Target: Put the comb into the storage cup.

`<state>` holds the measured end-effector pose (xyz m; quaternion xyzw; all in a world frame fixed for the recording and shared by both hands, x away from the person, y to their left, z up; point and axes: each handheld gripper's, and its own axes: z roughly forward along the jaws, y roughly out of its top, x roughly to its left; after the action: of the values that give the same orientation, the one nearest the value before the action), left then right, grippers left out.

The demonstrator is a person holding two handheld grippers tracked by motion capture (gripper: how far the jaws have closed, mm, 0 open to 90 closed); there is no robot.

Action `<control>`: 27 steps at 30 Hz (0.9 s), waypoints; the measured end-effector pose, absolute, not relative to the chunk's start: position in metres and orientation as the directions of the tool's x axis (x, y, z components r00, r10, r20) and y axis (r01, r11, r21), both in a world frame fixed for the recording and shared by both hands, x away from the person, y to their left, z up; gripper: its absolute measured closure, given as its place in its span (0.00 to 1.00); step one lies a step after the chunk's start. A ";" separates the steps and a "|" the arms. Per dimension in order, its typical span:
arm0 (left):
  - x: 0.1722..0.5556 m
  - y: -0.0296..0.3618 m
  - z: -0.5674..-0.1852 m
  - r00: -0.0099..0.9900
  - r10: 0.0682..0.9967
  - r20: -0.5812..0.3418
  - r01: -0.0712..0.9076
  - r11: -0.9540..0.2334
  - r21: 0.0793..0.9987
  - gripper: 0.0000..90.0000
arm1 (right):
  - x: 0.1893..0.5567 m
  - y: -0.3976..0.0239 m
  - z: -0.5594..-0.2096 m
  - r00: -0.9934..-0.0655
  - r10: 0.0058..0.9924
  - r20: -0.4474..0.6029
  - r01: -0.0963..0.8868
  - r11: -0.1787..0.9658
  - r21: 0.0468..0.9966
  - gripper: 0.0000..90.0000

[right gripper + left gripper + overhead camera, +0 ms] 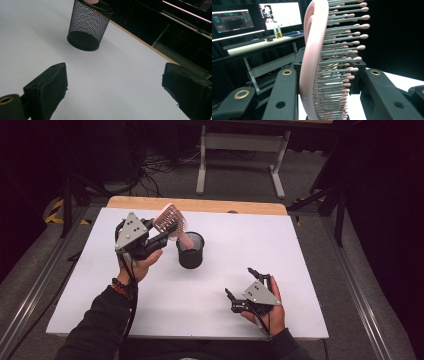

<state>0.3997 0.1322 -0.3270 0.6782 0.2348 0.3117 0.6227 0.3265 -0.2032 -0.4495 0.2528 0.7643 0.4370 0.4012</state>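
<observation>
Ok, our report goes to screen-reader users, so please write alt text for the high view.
The left gripper holds a pink hairbrush tilted, its handle in a black mesh cup on a white table. The right gripper rests open nearby.

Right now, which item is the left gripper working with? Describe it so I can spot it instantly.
On the white table, find the black mesh cup near the middle. Slanting out of it, head clamped in the left gripper, is the hairbrush: the one pink thing, bristling with metal pins.
</observation>
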 end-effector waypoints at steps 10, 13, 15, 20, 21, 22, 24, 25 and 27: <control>0.409 0.121 -0.336 0.700 0.703 0.124 -0.037 -0.138 0.990 0.70 | 0.326 -0.203 -0.450 -0.552 0.733 -0.397 0.034 0.495 0.868 0.08; 0.412 0.119 -0.340 0.700 0.705 0.112 -0.021 -0.135 0.991 0.70 | 0.326 -0.202 -0.450 -0.552 0.733 -0.398 0.034 0.497 0.867 0.08; 0.415 0.119 -0.344 0.703 0.705 0.096 -0.006 -0.129 0.992 0.70 | 0.326 -0.202 -0.450 -0.552 0.732 -0.401 0.034 0.500 0.866 0.08; 0.421 0.118 -0.354 0.708 0.703 0.059 0.036 -0.119 0.992 0.70 | 0.326 -0.202 -0.450 -0.554 0.730 -0.400 0.036 0.501 0.865 0.08; 0.421 0.118 -0.354 0.708 0.703 0.059 0.036 -0.119 0.992 0.70 | 0.326 -0.202 -0.450 -0.554 0.730 -0.400 0.036 0.501 0.865 0.08; 0.422 0.118 -0.357 0.709 0.703 0.053 0.046 -0.121 0.992 0.70 | 0.327 -0.202 -0.451 -0.555 0.730 -0.399 0.038 0.501 0.864 0.08; 0.424 0.117 -0.361 0.714 0.699 0.032 0.063 -0.109 0.992 0.69 | 0.327 -0.202 -0.451 -0.558 0.727 -0.401 0.038 0.505 0.862 0.08; 0.425 0.117 -0.362 0.715 0.698 0.029 0.068 -0.111 0.992 0.69 | 0.327 -0.201 -0.451 -0.560 0.724 -0.402 0.038 0.507 0.861 0.08; 0.425 0.117 -0.364 0.715 0.699 0.027 0.071 -0.111 0.991 0.69 | 0.327 -0.201 -0.451 -0.561 0.723 -0.403 0.038 0.509 0.860 0.08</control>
<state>0.4253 0.1167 -0.3636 0.6991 0.2753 0.2584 0.6072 0.3267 -0.2010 -0.4513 0.2464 0.7719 0.4300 0.3982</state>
